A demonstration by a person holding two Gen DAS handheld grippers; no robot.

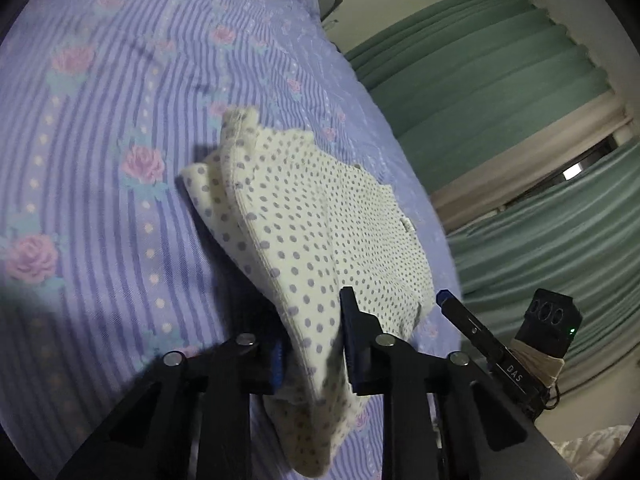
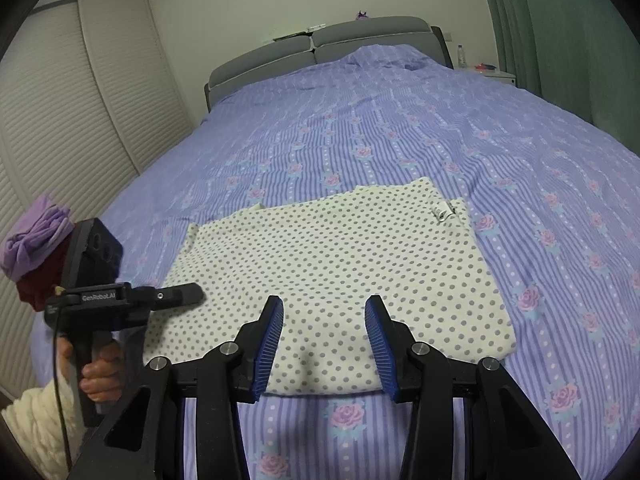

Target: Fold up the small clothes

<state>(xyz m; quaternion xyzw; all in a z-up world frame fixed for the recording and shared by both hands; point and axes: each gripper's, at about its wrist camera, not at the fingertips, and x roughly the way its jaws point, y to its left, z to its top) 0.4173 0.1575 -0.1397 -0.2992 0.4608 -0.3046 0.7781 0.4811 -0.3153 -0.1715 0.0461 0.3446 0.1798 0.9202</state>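
A small cream garment with grey dots (image 2: 332, 264) lies on the purple striped bed. My left gripper (image 1: 316, 344) is shut on one edge of the garment (image 1: 304, 232) and lifts that part off the bed, so the cloth hangs in folds. In the right wrist view the left gripper (image 2: 180, 294) sits at the garment's left edge. My right gripper (image 2: 324, 340) is open and empty, just above the garment's near edge. It also shows in the left wrist view (image 1: 460, 312) beside the cloth.
The bed cover (image 2: 400, 132) has a rose pattern and reaches a grey headboard (image 2: 320, 44). A pile of purple and red clothes (image 2: 36, 248) sits at the left. Green curtains (image 1: 500, 80) hang on the right, white louvred wardrobe doors (image 2: 80, 100) on the left.
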